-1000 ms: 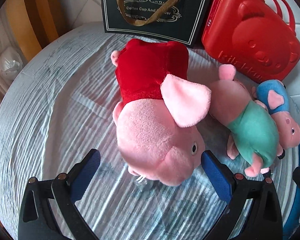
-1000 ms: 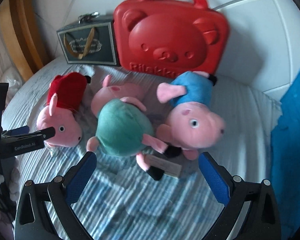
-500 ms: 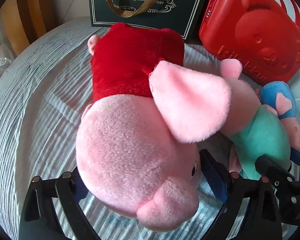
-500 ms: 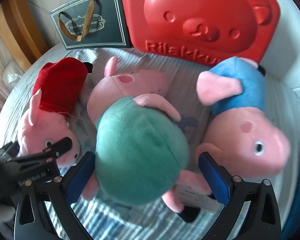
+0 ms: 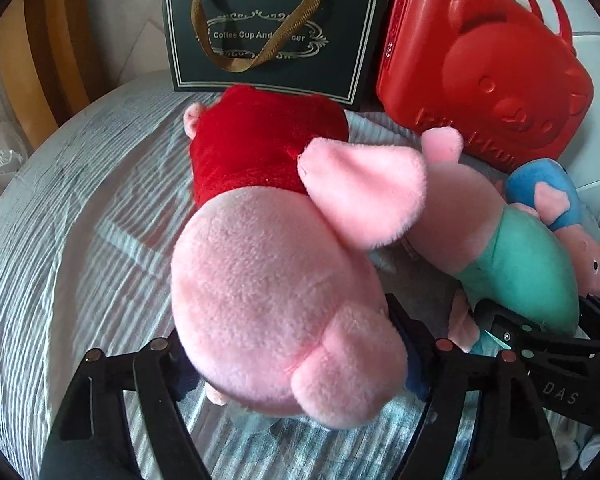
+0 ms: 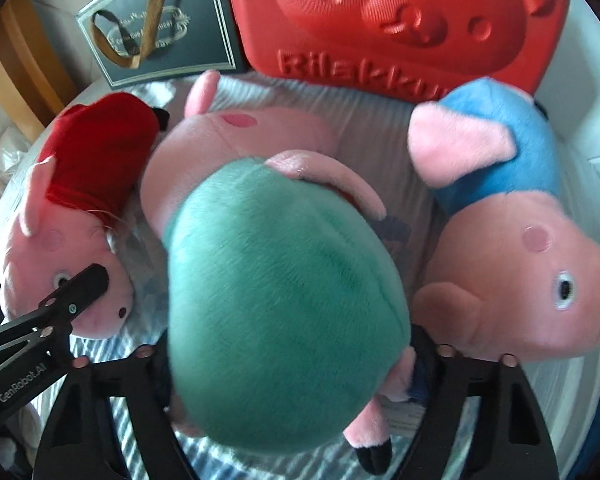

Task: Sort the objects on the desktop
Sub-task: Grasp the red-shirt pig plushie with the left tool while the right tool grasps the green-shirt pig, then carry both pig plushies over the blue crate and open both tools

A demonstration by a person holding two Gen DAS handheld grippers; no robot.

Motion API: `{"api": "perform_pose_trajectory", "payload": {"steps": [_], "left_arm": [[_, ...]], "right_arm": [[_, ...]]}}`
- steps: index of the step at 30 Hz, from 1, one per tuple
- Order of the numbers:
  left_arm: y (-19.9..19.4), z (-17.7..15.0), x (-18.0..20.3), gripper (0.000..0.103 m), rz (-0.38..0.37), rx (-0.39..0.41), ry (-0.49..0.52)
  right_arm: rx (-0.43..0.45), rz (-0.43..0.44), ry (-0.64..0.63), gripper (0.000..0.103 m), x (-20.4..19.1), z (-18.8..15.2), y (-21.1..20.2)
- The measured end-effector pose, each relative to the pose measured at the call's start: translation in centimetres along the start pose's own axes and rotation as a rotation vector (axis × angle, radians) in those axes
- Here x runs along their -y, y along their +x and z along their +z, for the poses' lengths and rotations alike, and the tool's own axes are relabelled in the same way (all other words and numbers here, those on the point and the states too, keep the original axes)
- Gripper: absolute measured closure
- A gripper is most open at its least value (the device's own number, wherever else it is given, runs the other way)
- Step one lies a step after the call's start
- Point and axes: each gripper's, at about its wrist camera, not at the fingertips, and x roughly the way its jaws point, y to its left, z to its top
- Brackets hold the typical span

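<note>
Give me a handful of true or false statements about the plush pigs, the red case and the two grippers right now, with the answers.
1. The left gripper has its jaws around the head of the red-dressed pig. True.
2. The right gripper straddles the blue-shirted pig. False: it straddles the green-shirted pig.
3. The red bear-face case stands behind the pigs. True.
4. The dark gift bag lies flat under the pigs. False: it stands upright beside the case.
</note>
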Motion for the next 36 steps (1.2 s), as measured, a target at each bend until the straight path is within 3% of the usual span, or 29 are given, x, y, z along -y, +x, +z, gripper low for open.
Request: {"api": "perform_pose_trajectory", "payload": {"steps": [9,14,24,36], "left_arm": [[-5.8,1.1,-0.7,0.032,0.007,0.147,0.038],[-8.7,0.9,-0.8,0.033,-0.008,0.184,0.038],[-17.2,0.8,0.9,0.037,-0.023,0.337,0.091],[-29.1,-0.6,5.2,0.037,-0.103,0.554,0.175]], "right_arm": [[0.143,0.048,0.041,0.027,0.4,-0.1,-5.8],[0.194,0.044,0.042,0.026,0.5,-0.7,-9.3],[0.32,0.05,0.057,0.026,-0.1,-2.2,-16.3],[0.556,-0.025,0.111,0.026,2.2,-6.6,-29.8]]}}
